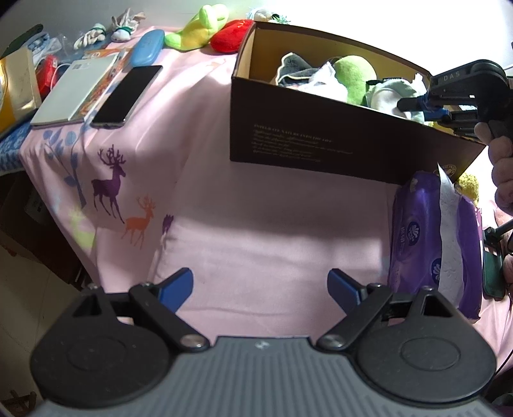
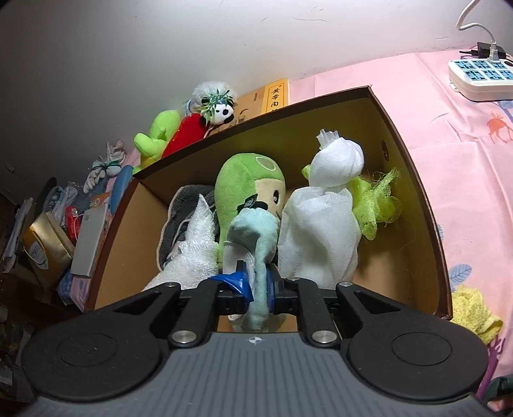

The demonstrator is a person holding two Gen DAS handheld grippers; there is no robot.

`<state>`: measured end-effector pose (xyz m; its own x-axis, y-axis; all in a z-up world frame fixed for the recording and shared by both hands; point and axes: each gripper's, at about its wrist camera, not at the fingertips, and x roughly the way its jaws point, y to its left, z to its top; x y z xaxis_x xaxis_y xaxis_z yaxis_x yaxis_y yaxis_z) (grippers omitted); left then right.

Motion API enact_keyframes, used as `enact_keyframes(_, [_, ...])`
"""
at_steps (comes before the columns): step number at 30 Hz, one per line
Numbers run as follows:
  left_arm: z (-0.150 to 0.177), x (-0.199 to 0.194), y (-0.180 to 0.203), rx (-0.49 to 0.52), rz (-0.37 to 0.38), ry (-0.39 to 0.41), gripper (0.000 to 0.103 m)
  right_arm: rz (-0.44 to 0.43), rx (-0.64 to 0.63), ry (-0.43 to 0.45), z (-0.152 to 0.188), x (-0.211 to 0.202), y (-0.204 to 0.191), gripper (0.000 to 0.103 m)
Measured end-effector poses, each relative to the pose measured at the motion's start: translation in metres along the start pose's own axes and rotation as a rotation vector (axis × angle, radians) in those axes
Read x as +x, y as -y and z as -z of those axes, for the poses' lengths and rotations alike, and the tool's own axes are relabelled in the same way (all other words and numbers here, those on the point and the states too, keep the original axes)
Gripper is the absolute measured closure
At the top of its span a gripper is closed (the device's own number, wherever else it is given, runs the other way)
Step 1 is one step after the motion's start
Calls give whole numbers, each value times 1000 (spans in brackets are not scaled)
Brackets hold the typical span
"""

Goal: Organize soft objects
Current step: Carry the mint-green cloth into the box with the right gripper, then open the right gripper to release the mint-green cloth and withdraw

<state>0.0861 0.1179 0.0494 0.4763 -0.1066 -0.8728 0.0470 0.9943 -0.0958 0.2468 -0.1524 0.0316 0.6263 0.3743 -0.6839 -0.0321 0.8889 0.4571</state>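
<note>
A dark cardboard box [image 1: 304, 134] stands on the pink cloth and holds soft things: a green plush doll [image 2: 250, 182], a knotted white cloth [image 2: 323, 218], a grey towel [image 2: 182, 208] and a lime mesh puff [image 2: 378, 202]. My right gripper [image 2: 258, 285] is shut on a light teal cloth [image 2: 256, 237] and holds it over the box, near its front wall; it also shows in the left wrist view [image 1: 416, 109]. My left gripper [image 1: 259, 288] is open and empty, low over the cloth in front of the box.
Behind the box lie a lime plush [image 1: 195, 29], a red plush [image 1: 227, 35] and a panda toy [image 2: 218, 106]. A phone [image 1: 128, 93], notebook [image 1: 73, 93] and blue case [image 1: 146, 49] lie left. A purple tissue pack [image 1: 429, 237] lies right, a yellow cloth [image 2: 471, 308] and power strip [image 2: 481, 75] too.
</note>
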Motion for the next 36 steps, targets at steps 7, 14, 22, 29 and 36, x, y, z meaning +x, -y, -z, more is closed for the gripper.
enact_keyframes(7, [-8,3,3,10,-7,0,13,14,-30,8,2,-3,0,103])
enact_keyframes(14, [-14,4,5,21,-33,0,13,47,-77,30,6,-4,-5,103])
enact_keyframes(22, [-18,9,8,28,-51,-10,13,83,-111,58,9,-8,-7,103])
enact_keyframes(29, [-24,12,13,45,-63,-7,13,108,-121,88,11,-16,-8,103])
enact_keyframes(36, [-30,16,22,72,-60,-2,13,116,-86,111,16,-29,-2,103])
